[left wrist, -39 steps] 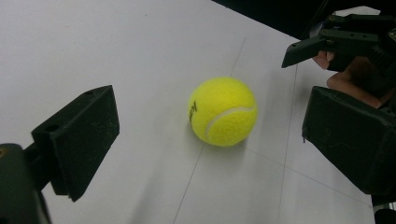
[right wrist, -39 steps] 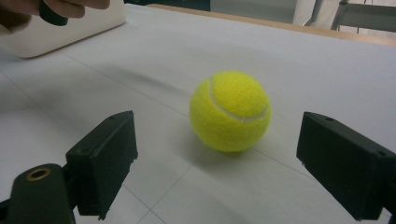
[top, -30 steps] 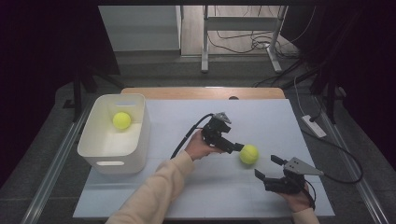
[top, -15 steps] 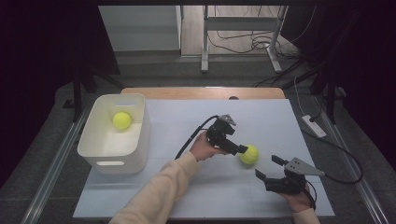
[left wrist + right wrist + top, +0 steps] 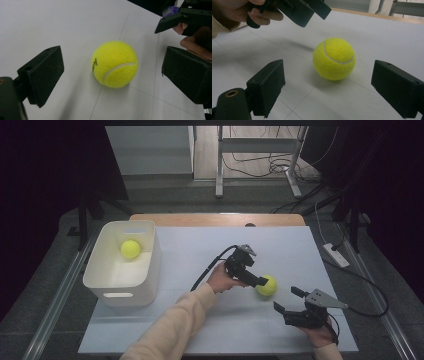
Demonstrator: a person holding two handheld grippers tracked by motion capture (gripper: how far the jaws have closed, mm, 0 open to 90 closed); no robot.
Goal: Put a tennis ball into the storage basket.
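A yellow tennis ball (image 5: 267,286) rests on the white table right of centre. My left gripper (image 5: 260,281) reaches down to it from the left. In the left gripper view its jaws stand open on either side of the ball (image 5: 115,64), with a gap on each side. My right gripper (image 5: 289,300) stays low near the front right edge, open, and points at the same ball (image 5: 334,58), which lies a little ahead of its jaws. A second tennis ball (image 5: 130,249) lies inside the white bin (image 5: 120,292) at the left.
The bin stands on the table's left side. A white power strip (image 5: 336,255) lies on the floor off the right edge, and cables run behind the table. The left gripper (image 5: 302,8) hangs just above the ball in the right gripper view.
My left gripper has eased down and to the right, closer around the ball. The ball and my right gripper have stayed where they were.
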